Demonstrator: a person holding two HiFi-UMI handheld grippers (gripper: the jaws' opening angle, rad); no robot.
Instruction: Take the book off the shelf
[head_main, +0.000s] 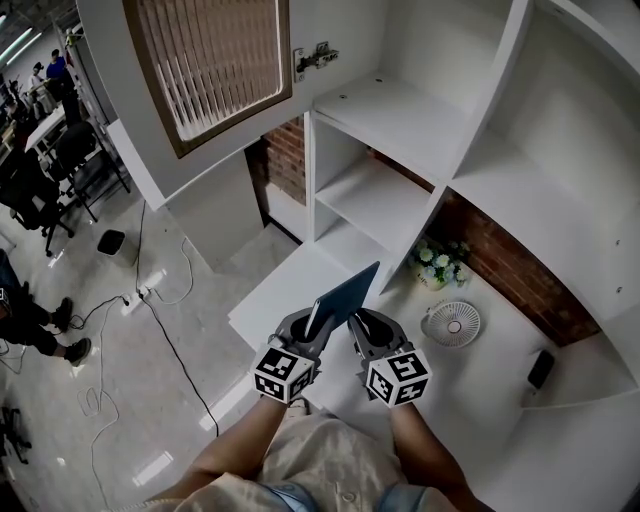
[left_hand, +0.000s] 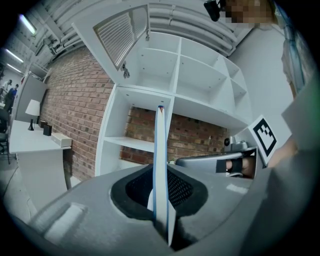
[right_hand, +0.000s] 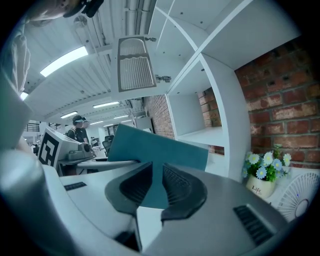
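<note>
Because the thin teal-covered book (head_main: 345, 297) is broad and floppy for its thickness, it is carried by two grips at once. The grey left hand-held gripper (head_main: 316, 330) and the grey right hand-held gripper (head_main: 358, 326) sit side by side on its lower edge. In the left gripper view the book (left_hand: 161, 165) stands edge-on, white pages between blue covers. The left hand-held gripper (left_hand: 161, 202) has its dark ribbed pads pressed onto both faces, pinching it. In the right gripper view the teal cover (right_hand: 155, 155) fills the gap, and the right hand-held gripper (right_hand: 151, 192) is likewise clamped on it near a corner.

The book tilts up and away from the person, in the air. It is clear of every compartment of the tall white open shelf unit (head_main: 400, 120) and hangs over the near edge of the white bench (head_main: 470, 390). I judge the removal itself done, with only setting it down left. The little pot of pale flowers (head_main: 440, 265) and the small round white fan (head_main: 452, 323) stand off to the right, so a free patch of bench lies just ahead.
</note>
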